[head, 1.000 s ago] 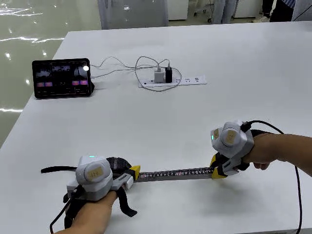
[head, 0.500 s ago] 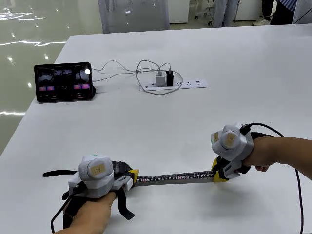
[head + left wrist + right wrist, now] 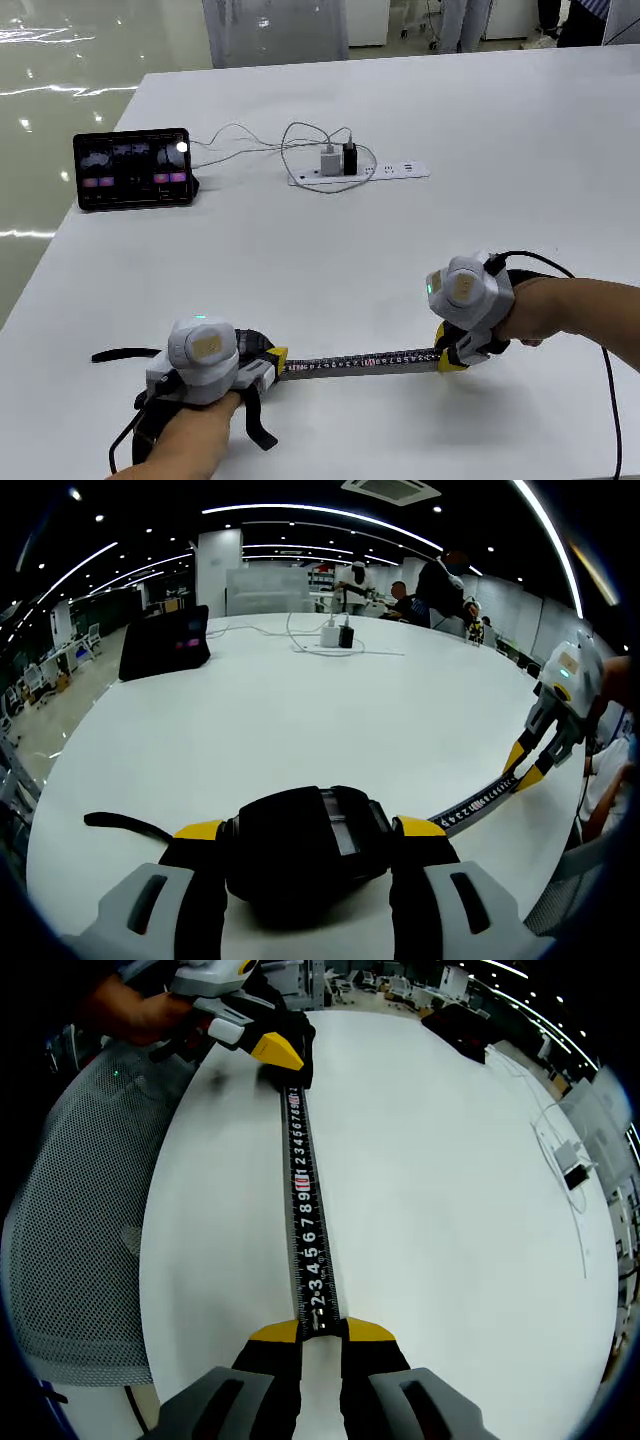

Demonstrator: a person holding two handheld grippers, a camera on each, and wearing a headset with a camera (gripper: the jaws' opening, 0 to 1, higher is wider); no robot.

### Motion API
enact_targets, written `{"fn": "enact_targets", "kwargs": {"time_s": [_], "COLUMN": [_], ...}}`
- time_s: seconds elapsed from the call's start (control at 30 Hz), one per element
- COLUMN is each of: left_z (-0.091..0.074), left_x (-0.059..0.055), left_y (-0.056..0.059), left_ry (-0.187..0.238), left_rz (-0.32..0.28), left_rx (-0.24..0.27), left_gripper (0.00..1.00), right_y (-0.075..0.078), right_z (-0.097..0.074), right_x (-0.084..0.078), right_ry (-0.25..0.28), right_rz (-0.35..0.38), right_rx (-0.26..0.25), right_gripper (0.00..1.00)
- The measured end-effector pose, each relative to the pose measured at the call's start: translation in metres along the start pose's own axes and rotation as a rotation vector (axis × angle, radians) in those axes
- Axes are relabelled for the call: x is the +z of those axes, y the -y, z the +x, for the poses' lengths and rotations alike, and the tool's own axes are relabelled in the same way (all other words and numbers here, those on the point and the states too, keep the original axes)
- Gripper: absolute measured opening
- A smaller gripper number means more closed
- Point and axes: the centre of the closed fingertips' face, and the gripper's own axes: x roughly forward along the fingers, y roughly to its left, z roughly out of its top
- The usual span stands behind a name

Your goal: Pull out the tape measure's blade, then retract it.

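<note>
The black tape measure case (image 3: 305, 850) sits on the white table between the yellow-tipped fingers of my left gripper (image 3: 308, 830), which is shut on it; in the head view that gripper (image 3: 262, 364) is at the lower left. A dark blade (image 3: 357, 362) with white numbers runs flat along the table from the case to my right gripper (image 3: 445, 358). In the right gripper view the blade (image 3: 306, 1222) ends between the jaws of that gripper (image 3: 320, 1332), which is shut on its tip. A black wrist strap (image 3: 120, 354) trails left from the case.
A dark tablet (image 3: 134, 167) stands at the far left of the table. A white power strip (image 3: 368, 171) with plugged chargers and looping white cables (image 3: 250, 140) lies at the back centre. The table's near edge runs just below both hands.
The blade's exposed length has shortened slightly, with my right gripper a little closer to the case. The head view has also shifted a bit.
</note>
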Motion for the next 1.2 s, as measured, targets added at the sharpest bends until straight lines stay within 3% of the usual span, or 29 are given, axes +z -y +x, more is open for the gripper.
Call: {"fn": "enact_targets", "kwargs": {"time_s": [0.73,1.2], "left_z": [0.0002,0.0004], "left_x": [-0.0010,-0.0008], "left_y": [0.0003,0.0004], "left_ry": [-0.015,-0.018], "left_rz": [-0.010,-0.013], "left_rx": [-0.004,-0.006], "left_gripper": [0.62,0.62], "right_y": [-0.0006,-0.0021], "right_z": [0.0005,0.0020], "right_x": [0.0038,0.0078], "right_ry": [0.014,0.007], "right_rz": [0.001,-0.054], "right_rx": [-0.008,-0.001], "right_gripper": [0.10,0.11]}}
